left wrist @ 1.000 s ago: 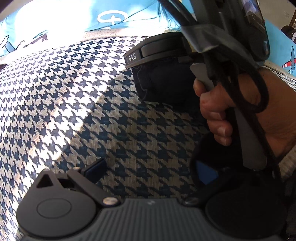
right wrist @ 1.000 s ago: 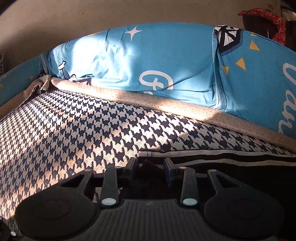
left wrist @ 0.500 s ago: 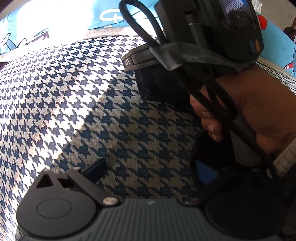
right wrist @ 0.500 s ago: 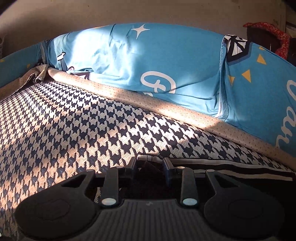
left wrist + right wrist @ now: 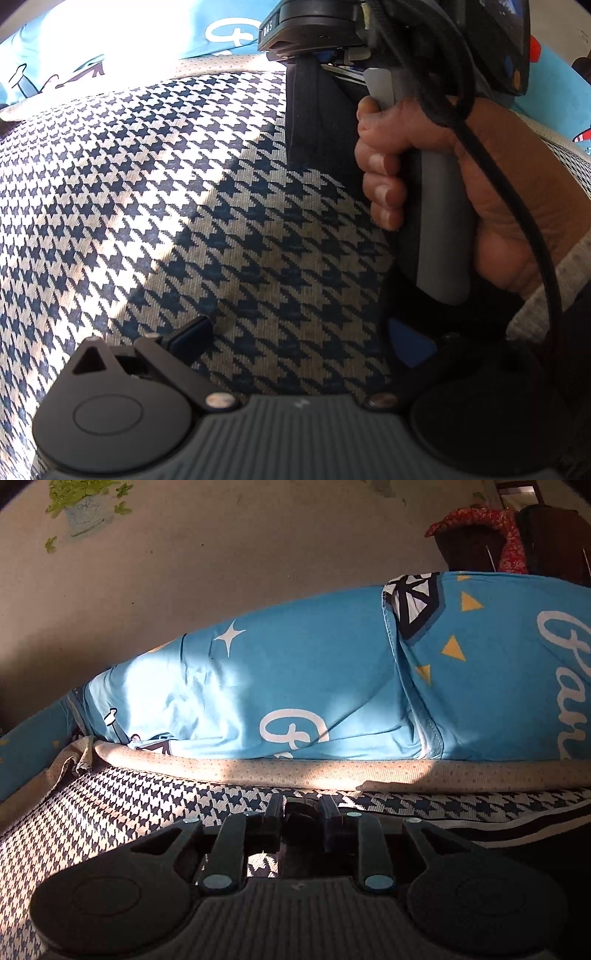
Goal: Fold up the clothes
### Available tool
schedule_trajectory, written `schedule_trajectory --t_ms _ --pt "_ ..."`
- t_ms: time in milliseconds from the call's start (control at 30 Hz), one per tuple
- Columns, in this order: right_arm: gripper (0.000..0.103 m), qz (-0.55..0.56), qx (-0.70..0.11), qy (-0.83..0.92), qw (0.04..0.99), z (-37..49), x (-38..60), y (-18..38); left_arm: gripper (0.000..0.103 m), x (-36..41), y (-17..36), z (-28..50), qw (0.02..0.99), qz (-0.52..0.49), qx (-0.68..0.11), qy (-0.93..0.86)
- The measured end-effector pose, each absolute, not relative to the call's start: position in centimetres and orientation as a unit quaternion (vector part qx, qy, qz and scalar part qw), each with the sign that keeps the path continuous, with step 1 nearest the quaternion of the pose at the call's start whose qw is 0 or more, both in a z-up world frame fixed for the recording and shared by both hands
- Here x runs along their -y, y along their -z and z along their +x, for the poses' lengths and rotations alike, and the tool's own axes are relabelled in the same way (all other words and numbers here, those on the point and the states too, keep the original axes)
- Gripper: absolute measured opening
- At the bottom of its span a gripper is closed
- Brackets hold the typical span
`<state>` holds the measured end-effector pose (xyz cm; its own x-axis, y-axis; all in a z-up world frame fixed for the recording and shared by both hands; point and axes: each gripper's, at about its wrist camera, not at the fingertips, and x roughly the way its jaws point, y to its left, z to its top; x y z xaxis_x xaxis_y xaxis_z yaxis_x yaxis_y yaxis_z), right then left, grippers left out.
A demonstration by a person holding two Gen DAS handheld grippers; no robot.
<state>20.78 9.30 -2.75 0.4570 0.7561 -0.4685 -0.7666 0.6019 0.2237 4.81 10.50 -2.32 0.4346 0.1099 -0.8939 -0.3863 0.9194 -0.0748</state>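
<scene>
A dark navy garment point(image 5: 314, 110) hangs down from my right gripper point(image 5: 310, 59), which a hand point(image 5: 406, 166) holds up above the houndstooth cover point(image 5: 147, 184). In the right wrist view my right gripper point(image 5: 302, 812) is shut on a fold of this dark cloth. The rest of the garment, with white stripes point(image 5: 517, 830), trails to the right on the cover. My left gripper point(image 5: 299, 338) stands wide open low over the cover, with only the pattern showing between its fingers. Its right finger point(image 5: 406, 343) sits in shadow beside the hand.
Blue printed pillows point(image 5: 295, 686) lie along the far edge behind a beige dotted border point(image 5: 332, 775). A plain wall point(image 5: 221, 554) rises behind them. Dark furniture with a red cloth point(image 5: 480, 520) stands at the far right. Sunlight falls across the cover's left side.
The right gripper has risen with the dark garment, so the cloth now hangs stretched below it. The left gripper has stayed in place and open.
</scene>
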Motion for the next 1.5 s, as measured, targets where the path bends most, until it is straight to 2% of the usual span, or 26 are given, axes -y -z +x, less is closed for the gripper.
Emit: schedule_trajectory --t_ms 133,267,667,733,800,1133,1167,1233,1267,1300,1367,1500 --pt "0.031 -0.025 -0.259 -0.447 0.856 20.2 -8.9 1.9 0.103 -10.7 2.1 5.1 0.836 -0.14 -0.509 -0.149" --pt "0.032 -0.059 -0.247 -0.402 0.88 21.3 -6.9 1.1 0.103 -10.9 1.9 4.8 0.837 -0.144 -0.507 -0.149" --pt "0.034 -0.052 -0.272 -0.244 0.929 28.0 3.3 2.7 0.103 -10.3 1.5 5.1 0.847 -0.134 -0.494 -0.145" --pt "0.036 -0.058 -0.27 -0.231 0.933 28.5 3.9 3.0 0.103 -10.1 1.5 5.2 0.848 -0.131 -0.494 -0.144" --pt "0.043 -0.065 -0.266 -0.228 0.934 28.8 4.2 3.0 0.103 -9.8 1.5 5.2 0.848 -0.129 -0.494 -0.142" --pt "0.044 -0.123 -0.258 -0.227 0.931 29.8 2.6 4.6 0.103 -9.3 2.0 5.7 0.847 -0.119 -0.499 -0.139" --pt "0.044 -0.12 -0.258 -0.229 0.931 30.0 2.6 4.6 0.103 -9.4 2.0 5.7 0.847 -0.117 -0.5 -0.139" --pt "0.034 -0.111 -0.257 -0.235 0.931 30.2 2.7 4.5 0.103 -9.3 2.1 5.8 0.847 -0.113 -0.5 -0.139" --pt "0.024 -0.107 -0.255 -0.238 0.931 30.3 2.8 4.5 0.103 -9.3 2.1 5.8 0.848 -0.111 -0.5 -0.139" --pt "0.02 -0.108 -0.251 -0.237 0.932 30.3 2.7 4.6 0.103 -9.3 2.1 5.8 0.848 -0.11 -0.5 -0.139" --pt "0.017 -0.105 -0.243 -0.231 0.936 30.4 2.6 4.6 0.103 -9.2 2.2 5.8 0.849 -0.107 -0.499 -0.138" --pt "0.016 -0.084 -0.211 -0.211 0.951 30.4 2.4 4.0 0.103 -9.3 2.2 5.8 0.85 -0.101 -0.498 -0.138"
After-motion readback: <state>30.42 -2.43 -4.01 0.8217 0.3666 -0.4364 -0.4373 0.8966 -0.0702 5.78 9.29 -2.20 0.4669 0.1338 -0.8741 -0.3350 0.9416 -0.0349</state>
